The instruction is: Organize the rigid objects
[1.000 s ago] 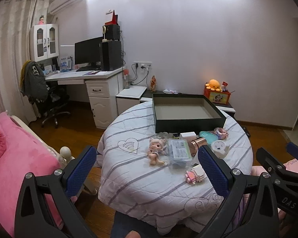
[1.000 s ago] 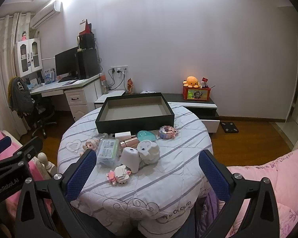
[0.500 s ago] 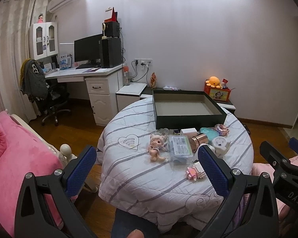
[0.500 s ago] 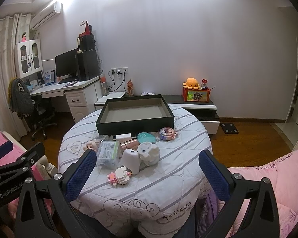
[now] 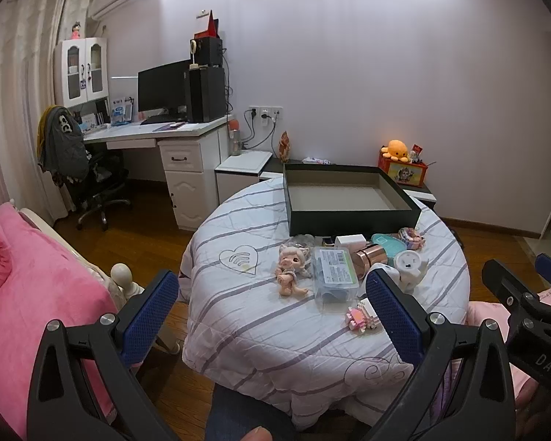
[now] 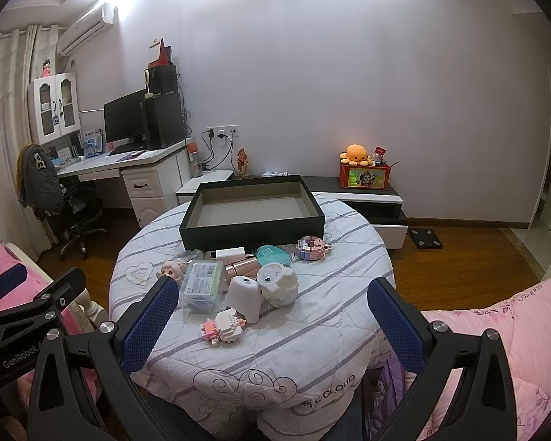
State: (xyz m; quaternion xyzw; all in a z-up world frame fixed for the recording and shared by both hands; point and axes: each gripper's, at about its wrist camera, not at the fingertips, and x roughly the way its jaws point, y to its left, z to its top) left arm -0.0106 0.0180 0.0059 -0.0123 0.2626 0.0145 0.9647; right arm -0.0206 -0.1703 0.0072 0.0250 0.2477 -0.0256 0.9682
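From the left wrist we see our left gripper (image 5: 272,301) spread wide and holding nothing, short of the round table (image 5: 246,316); a doll (image 5: 292,268), clear case (image 5: 335,270) and pink block toy (image 5: 362,316) lie before the empty dark box (image 5: 349,217). From the right wrist, our right gripper (image 6: 273,307) gapes too, over the same cluster near the box (image 6: 253,228).

A quilted white cloth with grey stripes (image 6: 312,330) covers the round table. On it stands a matt dark cardboard tray (image 6: 253,226); just before the tray lie a glossy rose-gold metal cylinder (image 5: 371,256) and a clear plastic box (image 6: 203,286).
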